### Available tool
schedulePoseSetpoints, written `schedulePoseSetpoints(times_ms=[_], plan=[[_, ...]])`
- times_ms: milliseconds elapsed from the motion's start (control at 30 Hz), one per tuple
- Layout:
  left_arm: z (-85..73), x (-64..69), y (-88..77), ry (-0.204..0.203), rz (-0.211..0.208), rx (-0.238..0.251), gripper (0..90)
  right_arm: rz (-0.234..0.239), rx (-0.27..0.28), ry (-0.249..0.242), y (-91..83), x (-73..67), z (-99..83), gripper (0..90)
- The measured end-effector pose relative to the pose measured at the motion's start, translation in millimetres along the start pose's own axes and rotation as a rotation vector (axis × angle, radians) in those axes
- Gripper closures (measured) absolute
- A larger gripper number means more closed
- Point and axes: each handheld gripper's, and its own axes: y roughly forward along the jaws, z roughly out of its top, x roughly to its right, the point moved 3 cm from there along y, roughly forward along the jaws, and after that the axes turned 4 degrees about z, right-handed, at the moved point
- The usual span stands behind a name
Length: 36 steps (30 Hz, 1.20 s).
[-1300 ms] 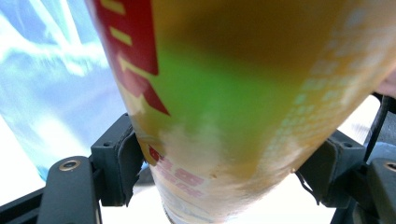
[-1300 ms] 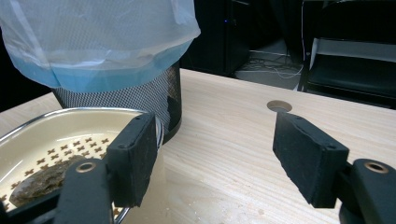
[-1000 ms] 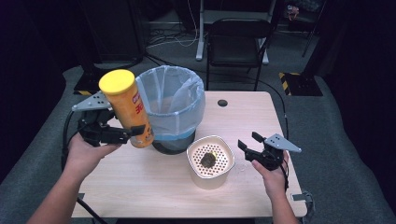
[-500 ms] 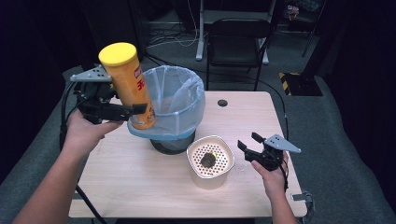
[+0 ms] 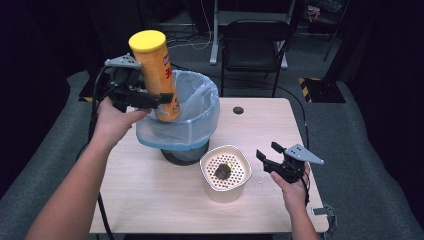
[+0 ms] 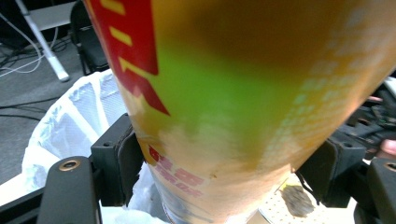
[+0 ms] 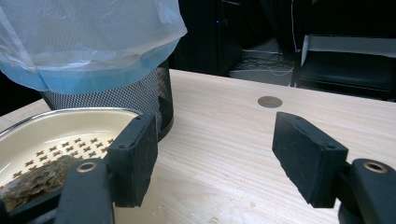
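Observation:
A tall orange chip can [image 5: 156,75] with a yellow lid is held tilted over the left rim of a black mesh bin [image 5: 186,155] lined with a pale blue bag [image 5: 197,107]. My left gripper [image 5: 159,98] is shut on the can's lower half; in the left gripper view the can [image 6: 233,107] sits between both pads. My right gripper [image 5: 267,157] rests open near the table's right front, jaws apart with nothing between them [image 7: 215,161]. A cream perforated bowl [image 5: 226,170] holding a dark scrap stands just left of it.
The wooden table [image 5: 260,125] has a round cable hole [image 5: 238,110] behind the bowl. A black chair [image 5: 255,45] stands beyond the far edge. Grey floor surrounds the table on both sides.
My left gripper has lifted the chip can up and moved it toward the bin, from beside its left wall to over its rim. The right gripper has stayed put.

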Motion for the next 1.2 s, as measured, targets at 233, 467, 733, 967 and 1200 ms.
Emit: schedulePoseSetpoints(times_ms=[233, 467, 733, 967, 1200], plan=[[0.0, -9.8, 25.6, -0.014, 0.039, 0.015, 24.2, 0.003, -0.007, 0.007, 2.1, 0.9, -2.7, 30.9], [-11.3, -16.8, 50.9, -0.022, 0.089, -0.004, 24.2, 0.007, -0.009, -0.002, 4.3, 0.4, -4.2, 30.8], [-18.8, -24.5, 69.9, -0.073, 0.095, -0.055, 24.0, 0.006, -0.028, -0.009, 7.7, -0.9, -8.1, 30.9], [-26.9, -29.5, 79.4, -0.123, 0.127, -0.131, 16.4, 0.006, -0.022, 0.002, 5.3, 1.3, -7.5, 30.9], [-39.2, -44.1, 67.7, -0.17, 0.126, -0.116, 13.7, 0.012, -0.015, 0.005, 5.1, 0.5, -6.6, 30.9]])
